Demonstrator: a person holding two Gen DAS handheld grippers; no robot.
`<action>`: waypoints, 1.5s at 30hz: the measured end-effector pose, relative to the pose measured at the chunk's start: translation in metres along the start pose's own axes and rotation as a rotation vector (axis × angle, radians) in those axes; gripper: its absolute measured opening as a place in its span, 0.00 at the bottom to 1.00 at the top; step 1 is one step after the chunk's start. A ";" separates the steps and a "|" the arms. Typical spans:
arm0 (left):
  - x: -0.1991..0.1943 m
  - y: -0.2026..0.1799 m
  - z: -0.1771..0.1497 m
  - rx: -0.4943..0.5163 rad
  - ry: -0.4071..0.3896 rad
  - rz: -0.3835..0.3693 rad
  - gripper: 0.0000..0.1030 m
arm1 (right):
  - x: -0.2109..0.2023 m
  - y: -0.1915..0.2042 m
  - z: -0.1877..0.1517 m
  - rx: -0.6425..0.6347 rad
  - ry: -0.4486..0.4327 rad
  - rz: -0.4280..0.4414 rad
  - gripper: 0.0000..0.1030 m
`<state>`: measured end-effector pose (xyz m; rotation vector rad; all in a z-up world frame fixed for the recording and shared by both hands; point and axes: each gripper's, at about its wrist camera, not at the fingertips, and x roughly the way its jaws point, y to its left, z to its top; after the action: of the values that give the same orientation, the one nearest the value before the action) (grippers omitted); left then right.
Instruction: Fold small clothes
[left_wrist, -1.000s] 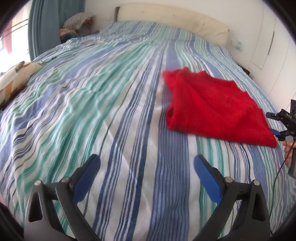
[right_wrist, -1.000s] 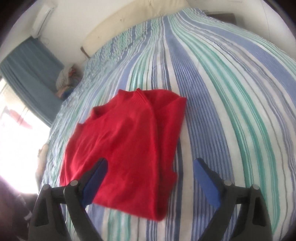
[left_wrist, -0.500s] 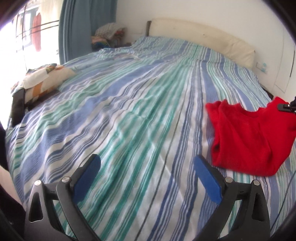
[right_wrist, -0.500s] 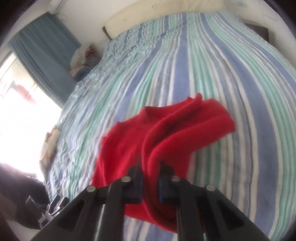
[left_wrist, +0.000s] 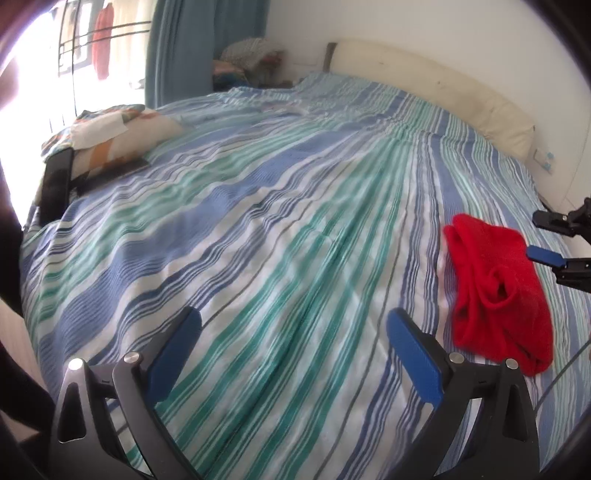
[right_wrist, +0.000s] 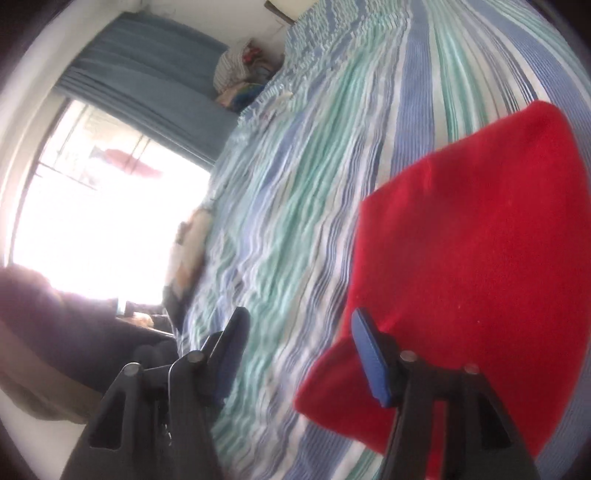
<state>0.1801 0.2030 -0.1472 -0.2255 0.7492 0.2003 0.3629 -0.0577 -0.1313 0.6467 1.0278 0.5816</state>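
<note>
a bed (left_wrist: 258, 229) under a blue, green and white striped cover fills the room, with a cream headboard (left_wrist: 436, 85) and a blue curtain (left_wrist: 192, 48) by the bright window. the red sweater (left_wrist: 495, 291), folded, lies right of the left gripper (left_wrist: 293, 336), whose fingers stand wide and empty. the right gripper (right_wrist: 299, 350) has just been opening; its fingers are apart with only cover between them, the sweater just beside its right finger.

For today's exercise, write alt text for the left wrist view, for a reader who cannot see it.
A folded red garment lies at the right of a bed covered in a blue, green and white striped duvet. The left tool hangs open and empty above the stripes in the foreground; the right tool stands open beside the garment at the right edge.
</note>
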 end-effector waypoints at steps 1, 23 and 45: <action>0.000 0.002 0.001 -0.011 0.002 -0.005 0.98 | -0.014 0.002 0.000 -0.035 -0.019 -0.034 0.57; 0.014 -0.027 -0.013 0.094 0.089 -0.016 0.98 | -0.018 0.055 -0.097 -0.643 0.084 -0.545 0.43; 0.011 -0.043 -0.059 0.096 0.174 -0.141 0.98 | -0.146 -0.026 -0.295 -0.312 -0.062 -0.565 0.76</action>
<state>0.1611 0.1466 -0.1915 -0.2047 0.9101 0.0107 0.0409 -0.1161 -0.1738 0.0836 0.9794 0.2133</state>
